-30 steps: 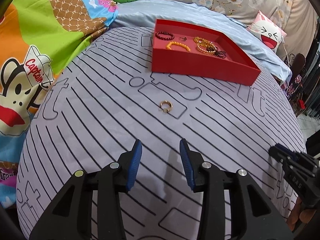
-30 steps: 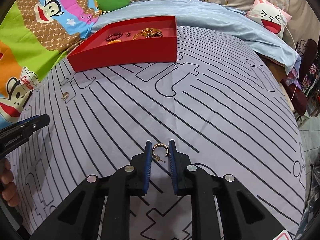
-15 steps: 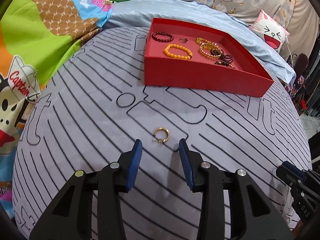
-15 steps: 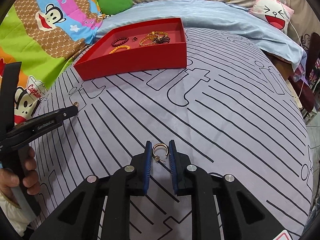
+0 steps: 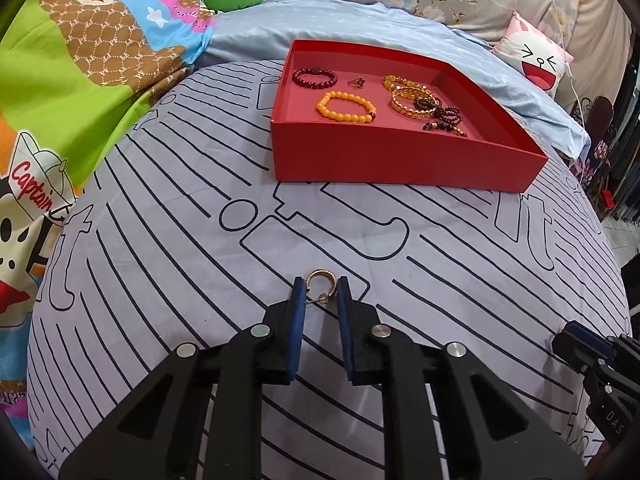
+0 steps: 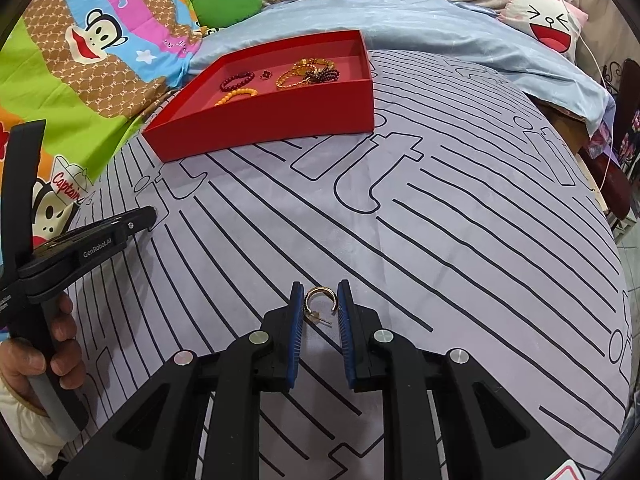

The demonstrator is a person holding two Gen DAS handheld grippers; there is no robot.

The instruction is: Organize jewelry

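A red tray [image 5: 400, 160] sits at the back of the grey lined bedspread and holds several bead bracelets: dark red [image 5: 314, 78], orange [image 5: 345, 107] and amber [image 5: 408, 96]. My left gripper [image 5: 320, 286] has closed its blue pads on a gold hoop earring [image 5: 317, 276] that rests on the cloth. My right gripper [image 6: 319, 292] is shut on a second gold hoop earring [image 6: 319, 300], held just above the cloth. The tray also shows in the right wrist view [image 6: 272, 120], far ahead to the left.
A cartoon-print quilt [image 5: 60, 100] lies to the left, a light blue blanket [image 5: 360, 20] and a cat pillow [image 5: 532, 60] behind the tray. The bed's edge drops off at the right. The left gripper's body [image 6: 80, 248] shows at left in the right wrist view.
My left gripper has moved forward to the earring on the cloth and closed its jaws around it. My right gripper keeps its earring and has moved slightly towards the tray.
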